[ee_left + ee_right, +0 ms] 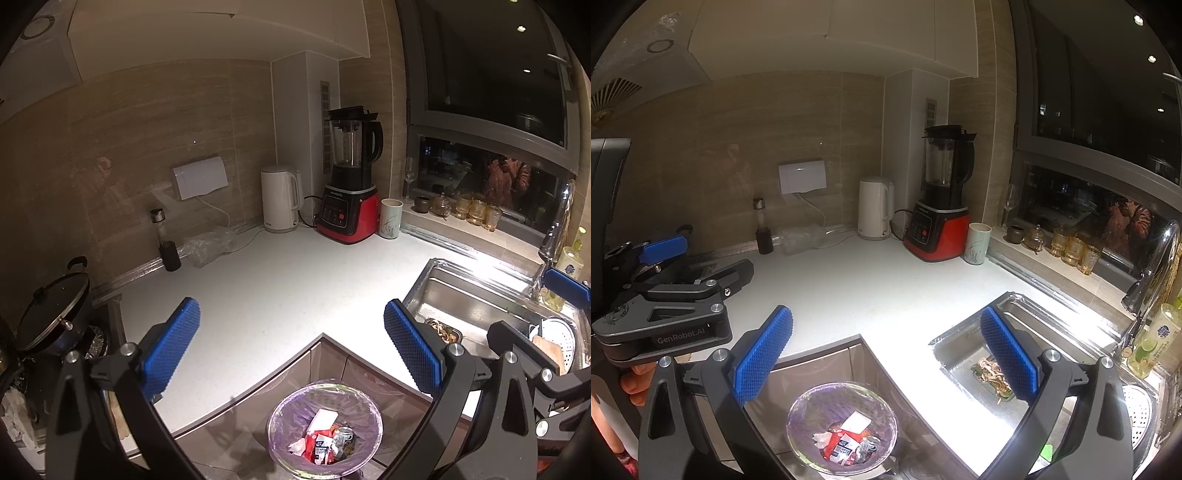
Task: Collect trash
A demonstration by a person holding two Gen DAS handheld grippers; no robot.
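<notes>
A round trash bin [325,430] lined with a purple bag stands on the floor below the counter corner; it also shows in the right wrist view [842,428]. It holds a red wrapper, white paper and a can. My left gripper [291,349] is open and empty above the bin. My right gripper [886,354] is open and empty above the counter edge and bin. A crumpled clear plastic bag [208,245] lies on the white counter [280,280] by the back wall, also seen in the right wrist view [805,238].
A white kettle [279,199], red blender [351,184] and cup [389,218] stand at the back corner. A steel sink [476,306] with food scraps lies right. A dark bottle [168,240] and a lidded pan [51,306] are left. Glasses line the window sill [476,210].
</notes>
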